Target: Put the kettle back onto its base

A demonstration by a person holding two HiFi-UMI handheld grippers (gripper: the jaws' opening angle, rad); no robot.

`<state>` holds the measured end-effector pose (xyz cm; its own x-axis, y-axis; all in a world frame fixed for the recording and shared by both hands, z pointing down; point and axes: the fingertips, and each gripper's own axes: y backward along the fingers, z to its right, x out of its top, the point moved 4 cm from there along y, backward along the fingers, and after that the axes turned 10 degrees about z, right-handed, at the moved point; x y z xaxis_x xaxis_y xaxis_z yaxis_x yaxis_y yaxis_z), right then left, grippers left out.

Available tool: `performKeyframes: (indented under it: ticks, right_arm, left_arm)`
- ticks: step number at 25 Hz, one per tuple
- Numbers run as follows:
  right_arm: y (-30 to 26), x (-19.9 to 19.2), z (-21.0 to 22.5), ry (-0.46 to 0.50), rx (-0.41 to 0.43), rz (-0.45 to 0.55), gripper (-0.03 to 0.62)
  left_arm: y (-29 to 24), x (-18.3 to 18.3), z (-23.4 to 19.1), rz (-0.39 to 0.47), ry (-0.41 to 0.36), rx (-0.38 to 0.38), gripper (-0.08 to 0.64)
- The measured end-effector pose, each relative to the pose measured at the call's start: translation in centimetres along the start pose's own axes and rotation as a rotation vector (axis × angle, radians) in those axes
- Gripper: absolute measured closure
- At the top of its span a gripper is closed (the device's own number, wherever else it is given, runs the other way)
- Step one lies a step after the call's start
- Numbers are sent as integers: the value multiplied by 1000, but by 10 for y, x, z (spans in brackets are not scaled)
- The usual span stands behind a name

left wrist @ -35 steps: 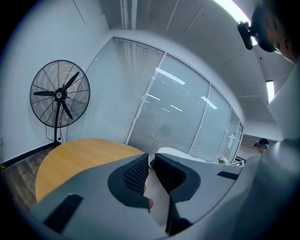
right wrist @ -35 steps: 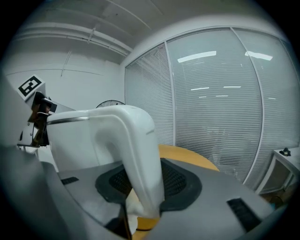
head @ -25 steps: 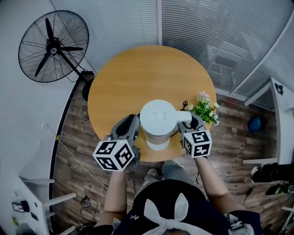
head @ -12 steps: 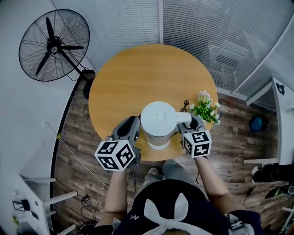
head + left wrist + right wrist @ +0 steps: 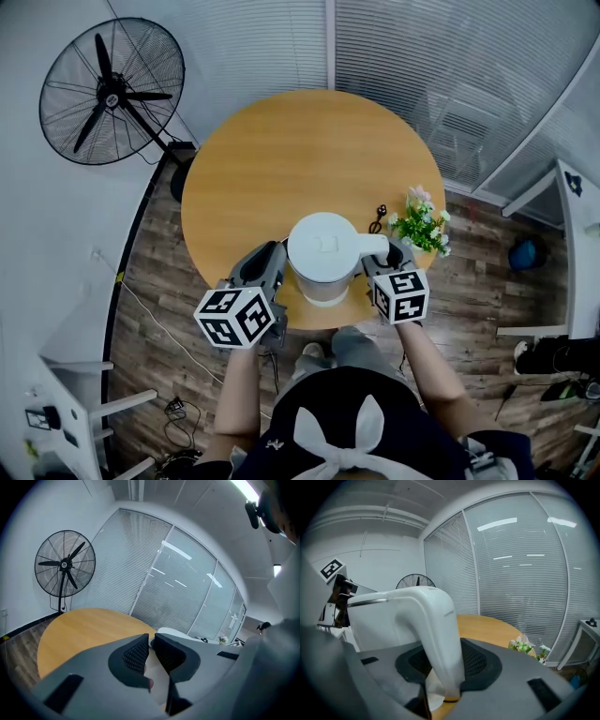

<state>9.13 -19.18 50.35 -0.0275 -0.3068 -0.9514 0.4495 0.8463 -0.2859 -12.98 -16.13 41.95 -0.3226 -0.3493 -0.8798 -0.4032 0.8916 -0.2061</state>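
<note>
Where the round table (image 5: 281, 150) curves nearest the person: one white kettle (image 5: 323, 246), upright. Right gripper (image 5: 386, 253): fingers clamped on the kettle's handle (image 5: 436, 634). Left gripper (image 5: 270, 258): fingers close together, holding nothing, just beside the kettle. Flowers (image 5: 420, 225): near the table's right edge.

Left hand-held gripper (image 5: 270, 251) and right hand-held gripper (image 5: 396, 251) are grey, each with a black-and-white marker cube (image 5: 234, 317)

White upright kettle (image 5: 323, 248), lid shut, handle toward the right, at the near edge of the wooden table (image 5: 281, 159).
</note>
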Motion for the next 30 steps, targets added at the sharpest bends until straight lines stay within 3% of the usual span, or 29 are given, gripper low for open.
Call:
performKeyframes:
  ticks: [30]
  right_arm:
    - [-10, -30, -1, 5, 13, -63, 442]
  left_arm:
    - [-4, -29, -19, -69, 53, 44, 505]
